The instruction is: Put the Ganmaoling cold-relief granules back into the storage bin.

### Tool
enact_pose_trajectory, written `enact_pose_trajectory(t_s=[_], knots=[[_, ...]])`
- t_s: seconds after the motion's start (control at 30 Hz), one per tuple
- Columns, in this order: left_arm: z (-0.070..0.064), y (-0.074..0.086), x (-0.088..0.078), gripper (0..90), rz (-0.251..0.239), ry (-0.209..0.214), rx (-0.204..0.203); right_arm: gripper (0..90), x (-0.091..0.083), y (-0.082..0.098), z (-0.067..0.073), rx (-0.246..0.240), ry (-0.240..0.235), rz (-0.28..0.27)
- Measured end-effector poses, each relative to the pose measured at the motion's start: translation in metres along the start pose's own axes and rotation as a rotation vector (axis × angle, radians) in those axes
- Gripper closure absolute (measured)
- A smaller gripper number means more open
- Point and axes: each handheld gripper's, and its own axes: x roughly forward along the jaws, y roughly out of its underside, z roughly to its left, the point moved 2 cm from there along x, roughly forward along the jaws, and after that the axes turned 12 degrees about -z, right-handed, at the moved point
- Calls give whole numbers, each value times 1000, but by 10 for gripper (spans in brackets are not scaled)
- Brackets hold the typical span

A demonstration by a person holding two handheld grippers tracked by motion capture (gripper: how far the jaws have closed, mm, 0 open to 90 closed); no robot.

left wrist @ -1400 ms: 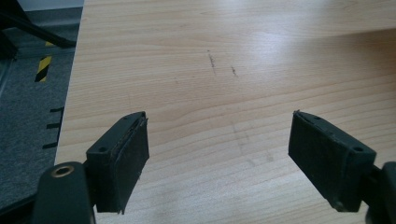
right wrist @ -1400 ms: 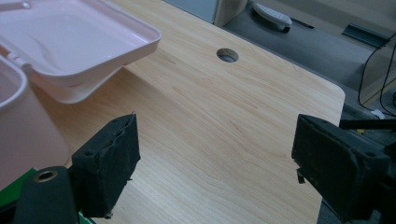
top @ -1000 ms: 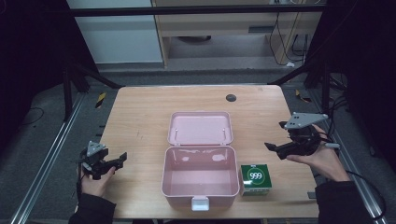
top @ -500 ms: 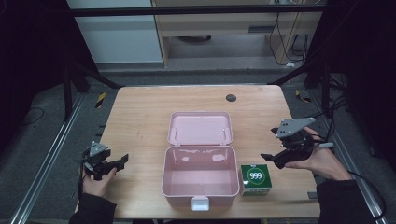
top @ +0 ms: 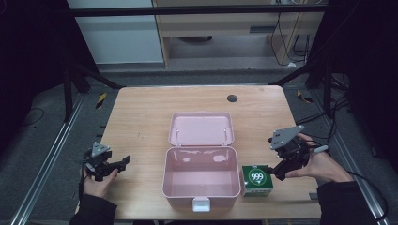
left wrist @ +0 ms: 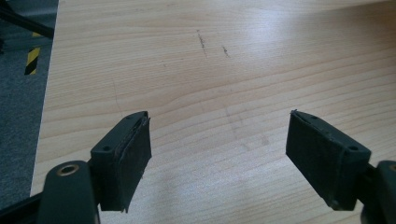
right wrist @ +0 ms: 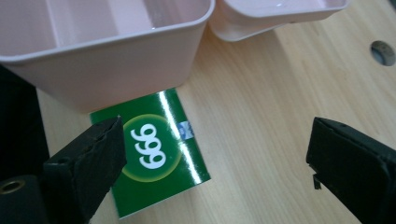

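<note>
Since a second ago the right gripper (top: 280, 171) has come down and in toward the green box (top: 256, 180), from higher and farther out near the table's right edge; the left gripper (top: 117, 164) has hardly shifted, and the pink case (top: 202, 180) and the green box lie where they did; in the high view the right gripper, with its grey plate on top, now hangs just beside the box's right side, its jaws spread wide and nothing between them; in the right gripper view the two black jaws stand far apart, with the box (right wrist: 161, 158) lying flat on the table (right wrist: 261, 121) below and toward the left jaw, its white "999" in a light ring reading upside down from there; whether a jaw touches the box I cannot tell; the box sits just beside the case's front right corner, and the case wall (right wrist: 107, 79) rises over the box's far edge in that view; the case stands open at the table's middle, its lid (top: 202, 129) laid back flat behind the tub, the tub bare inside, a white latch at its front; the left gripper rests low near the table's left front corner, held in the person's left hand (top: 96, 183); in the left gripper view its jaws are wide apart over bare wood (left wrist: 219, 84), holding nothing; a small dark round spot (top: 232, 98) shows near the table's far edge.
</note>
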Motion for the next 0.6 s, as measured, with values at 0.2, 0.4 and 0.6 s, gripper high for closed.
enact_pose_trajectory(t_s=[0.2,0.4,0.6], knots=[[0,1,0,213,4,2,4,32,10,6,7,-24,-57,69],[-1,1,1,212,11,4,10,34,16,10,11,-41,-90,94],[-2,1,0,212,10,6,11,32,22,13,16,-48,-114,119]])
